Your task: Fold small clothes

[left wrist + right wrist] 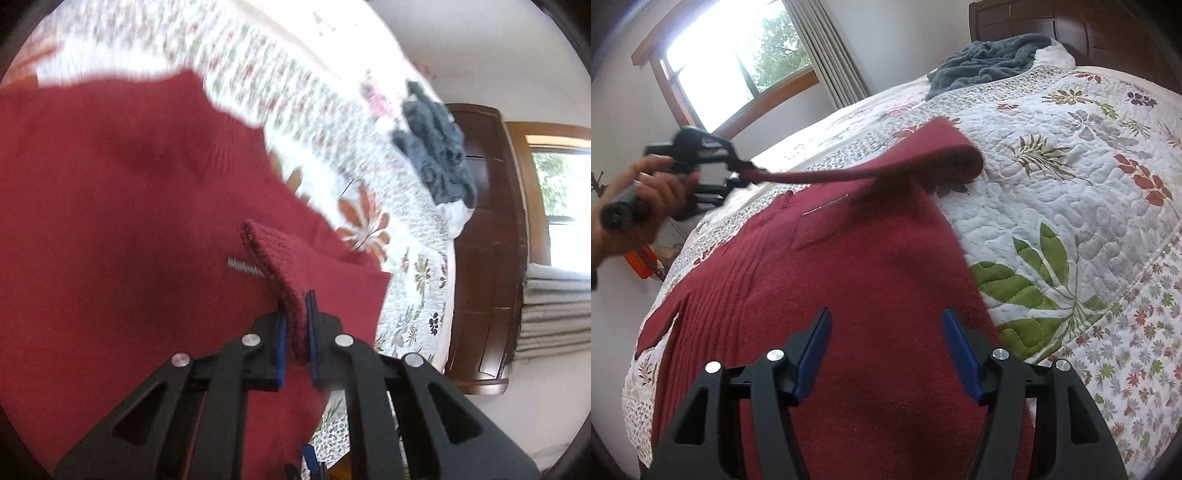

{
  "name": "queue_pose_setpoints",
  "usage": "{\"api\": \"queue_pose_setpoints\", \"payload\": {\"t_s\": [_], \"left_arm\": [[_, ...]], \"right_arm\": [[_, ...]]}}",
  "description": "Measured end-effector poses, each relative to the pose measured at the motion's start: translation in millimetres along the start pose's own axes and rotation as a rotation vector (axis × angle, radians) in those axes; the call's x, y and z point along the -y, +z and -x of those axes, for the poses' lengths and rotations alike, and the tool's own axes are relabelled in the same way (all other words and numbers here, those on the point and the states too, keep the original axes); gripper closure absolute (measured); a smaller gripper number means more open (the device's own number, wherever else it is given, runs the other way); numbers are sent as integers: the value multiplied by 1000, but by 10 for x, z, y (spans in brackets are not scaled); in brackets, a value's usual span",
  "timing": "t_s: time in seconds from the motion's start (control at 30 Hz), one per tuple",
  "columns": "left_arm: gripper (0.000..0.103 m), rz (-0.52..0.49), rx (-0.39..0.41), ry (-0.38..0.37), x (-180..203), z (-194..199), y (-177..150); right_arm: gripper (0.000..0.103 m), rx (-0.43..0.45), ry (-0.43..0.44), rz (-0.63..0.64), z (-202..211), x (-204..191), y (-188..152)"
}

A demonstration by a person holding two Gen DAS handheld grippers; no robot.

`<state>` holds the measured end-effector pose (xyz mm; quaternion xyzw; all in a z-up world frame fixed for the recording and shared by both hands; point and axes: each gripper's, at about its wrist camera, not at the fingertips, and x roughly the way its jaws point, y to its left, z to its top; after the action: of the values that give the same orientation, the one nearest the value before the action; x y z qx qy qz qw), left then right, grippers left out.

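A: Left wrist view: what do we have between the fingers?

B: We see the left gripper (295, 332) closed on the ribbed cuff of a sleeve (275, 258) belonging to the red sweater (110, 221). Both blue pads press the knit from either side. The sweater fills the left and centre of the frame; a small metal zipper (245, 267) shows just left of the cuff.

A: And the right wrist view?

B: We see the right gripper (886, 350) wide open, holding nothing, at the lower centre of the frame above the sweater's body (831, 295). The sweater lies flat on the floral quilt (1071, 184). At the upper left, a hand (646, 206) holds the left gripper (744, 173), which has the sleeve (886, 155) lifted off the quilt and stretched across the frame's centre.

A: Other items?

B: A grey towel (990, 62) lies bunched near the wooden headboard (1108, 33) at the upper right. A window (738, 55) sits at the upper left.
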<state>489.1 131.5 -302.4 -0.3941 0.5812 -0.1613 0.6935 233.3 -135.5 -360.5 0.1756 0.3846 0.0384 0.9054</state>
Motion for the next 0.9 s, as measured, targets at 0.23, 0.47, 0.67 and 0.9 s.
{"api": "queue_pose_setpoints", "payload": {"t_s": [0.23, 0.47, 0.67, 0.9], "left_arm": [[96, -40, 71, 23, -104, 668, 268], [97, -2, 111, 62, -530, 996, 394], [97, 49, 112, 110, -1051, 1112, 390], [97, 114, 88, 165, -1603, 977, 349]], "right_arm": [[40, -7, -13, 1, -13, -5, -15], [40, -16, -18, 4, -28, -6, -14], [40, -21, -21, 5, -33, -5, -11], [40, -25, -23, 4, -43, -6, -8]]}}
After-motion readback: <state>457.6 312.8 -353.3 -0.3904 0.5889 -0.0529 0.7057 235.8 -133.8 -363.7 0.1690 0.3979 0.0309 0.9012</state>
